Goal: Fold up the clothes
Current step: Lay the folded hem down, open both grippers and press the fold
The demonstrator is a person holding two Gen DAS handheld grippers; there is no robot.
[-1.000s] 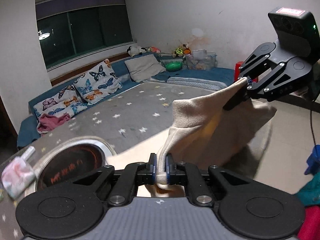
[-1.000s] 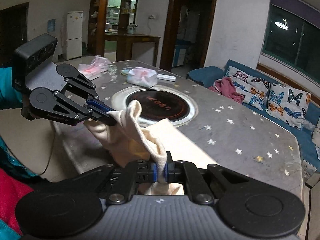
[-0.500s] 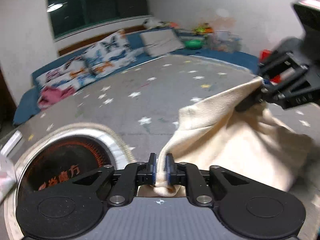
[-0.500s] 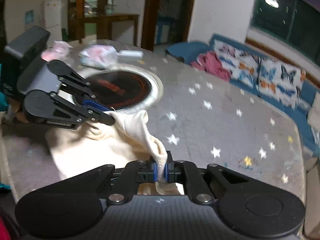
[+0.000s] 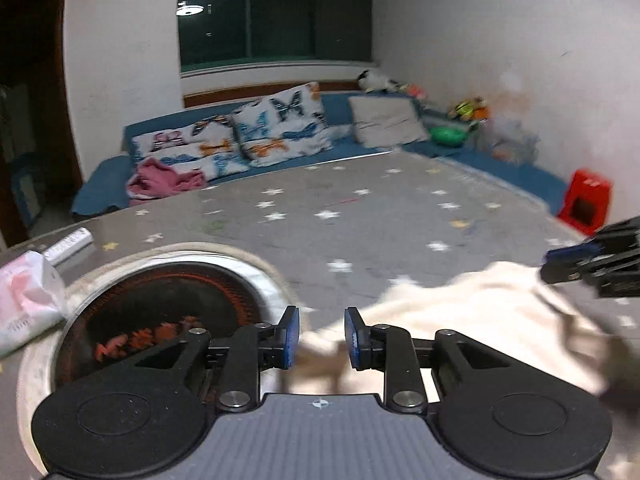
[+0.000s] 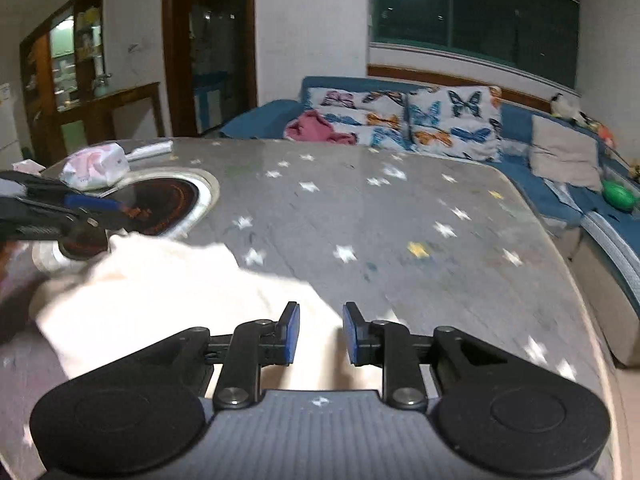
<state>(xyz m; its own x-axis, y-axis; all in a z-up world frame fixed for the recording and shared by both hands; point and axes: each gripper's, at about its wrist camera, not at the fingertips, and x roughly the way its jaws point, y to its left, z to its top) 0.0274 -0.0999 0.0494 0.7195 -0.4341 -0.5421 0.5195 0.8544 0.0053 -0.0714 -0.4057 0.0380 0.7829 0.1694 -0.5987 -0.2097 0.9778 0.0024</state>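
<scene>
On the left of the star-patterned table (image 5: 360, 216) sit a pink-and-white packet (image 5: 24, 304) and the round inset burner (image 5: 160, 312). The left gripper (image 5: 322, 334) has just been opening, its blue pads apart and clear of the cream cloth (image 5: 460, 316) lying flat on the tabletop. The right gripper (image 6: 318, 332) has likewise just parted its pads, free of the cloth beneath.

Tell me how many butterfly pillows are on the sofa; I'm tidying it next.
2: one butterfly pillow lies beside the pink garment; the other butterfly pillow stands next to it, toward the plain grey cushion. Others could be hidden.
</scene>
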